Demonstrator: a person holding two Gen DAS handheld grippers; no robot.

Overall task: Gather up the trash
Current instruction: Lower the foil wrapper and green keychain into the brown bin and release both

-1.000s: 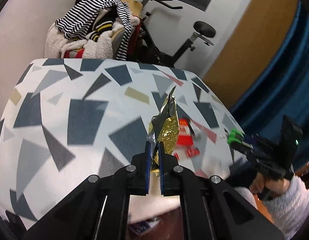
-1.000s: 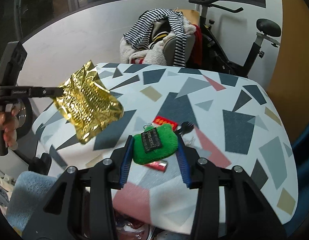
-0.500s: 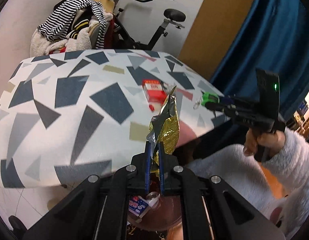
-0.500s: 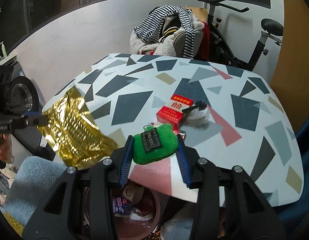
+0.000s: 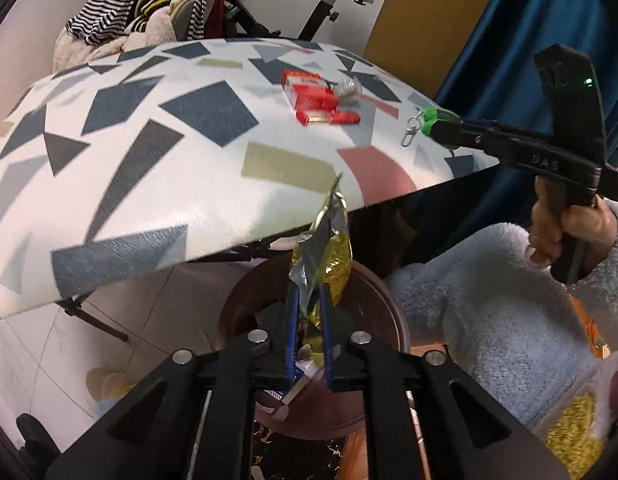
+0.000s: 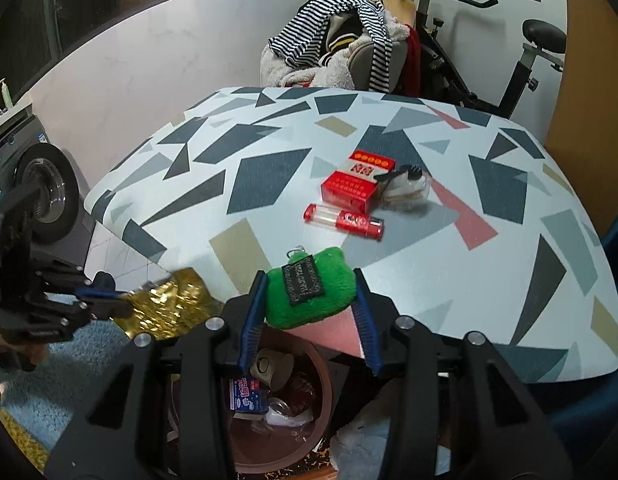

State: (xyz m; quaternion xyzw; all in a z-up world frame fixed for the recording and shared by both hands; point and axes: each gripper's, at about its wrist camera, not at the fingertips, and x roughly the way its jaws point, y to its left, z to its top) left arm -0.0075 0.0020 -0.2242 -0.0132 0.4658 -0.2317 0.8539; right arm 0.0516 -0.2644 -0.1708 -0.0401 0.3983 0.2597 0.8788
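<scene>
Down at my left, my left gripper [image 5: 308,344] hangs over the brown trash bin [image 5: 393,312] below the tabletop [image 5: 157,184] edge. Its jaws have just been opening, and the crumpled gold foil wrapper [image 5: 329,256] stands upright between the blue pads; whether they press on it I cannot tell. Inside the bin lie a small blue-and-white packet [image 6: 248,394] and other scraps. Further right, my right gripper [image 6: 309,300] is clenched on a green plush keychain [image 6: 313,292], held above the near edge of the tabletop. Beyond it on the tabletop rest a red tube [image 6: 343,220], a red box [image 6: 359,180] just behind it, and a crumpled clear wrapper [image 6: 405,192] touching the box's right side.
</scene>
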